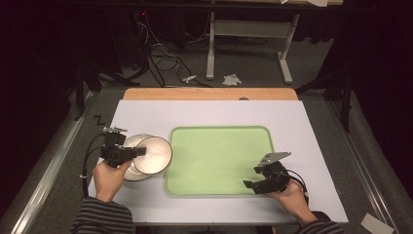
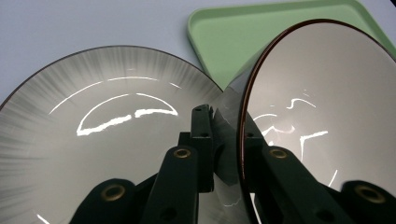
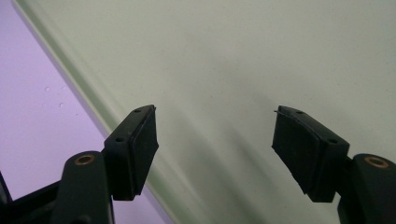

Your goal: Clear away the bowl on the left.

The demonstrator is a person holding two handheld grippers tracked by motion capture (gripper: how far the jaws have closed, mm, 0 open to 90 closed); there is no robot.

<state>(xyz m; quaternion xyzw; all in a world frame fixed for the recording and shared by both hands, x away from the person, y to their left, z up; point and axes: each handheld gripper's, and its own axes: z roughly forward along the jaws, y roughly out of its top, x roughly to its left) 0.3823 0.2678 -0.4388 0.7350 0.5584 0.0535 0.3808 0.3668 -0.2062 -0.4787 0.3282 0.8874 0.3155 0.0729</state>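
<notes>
Left gripper fingers pinch tilted plate rim; right gripper fingers spread wide, empty, over tray.

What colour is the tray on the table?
Light green; the tray shows best in the high view.
</notes>
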